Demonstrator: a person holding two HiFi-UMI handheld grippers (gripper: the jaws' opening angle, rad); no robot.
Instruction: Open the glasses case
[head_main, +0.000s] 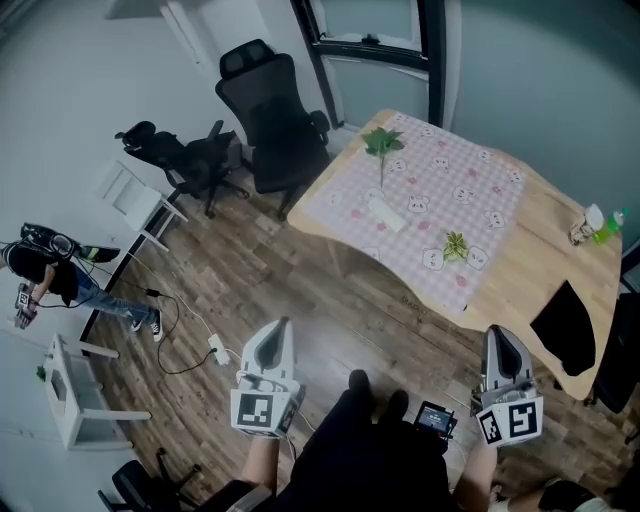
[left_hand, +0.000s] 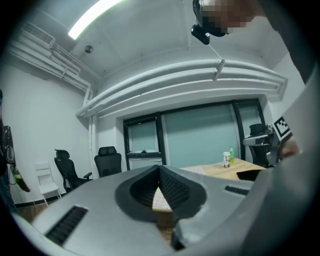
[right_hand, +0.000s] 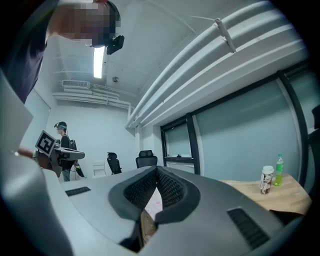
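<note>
A white oblong glasses case (head_main: 385, 213) lies closed on the pink patterned cloth (head_main: 470, 190) of the wooden table (head_main: 560, 260). Both grippers hang low in the head view, over the floor and short of the table's near edge. My left gripper (head_main: 280, 322) has its jaws together with nothing between them, and its tips (left_hand: 160, 169) meet in the left gripper view. My right gripper (head_main: 497, 332) is likewise shut and empty, pointing level toward the table (right_hand: 157, 170). The case is far from both.
Two green sprigs (head_main: 383, 143) (head_main: 456, 245) lie on the cloth. A can and a green bottle (head_main: 598, 224) stand at the table's far right, near a flat black object (head_main: 565, 326). Black office chairs (head_main: 275, 115) stand left of the table. A person (head_main: 45, 275) stands at far left.
</note>
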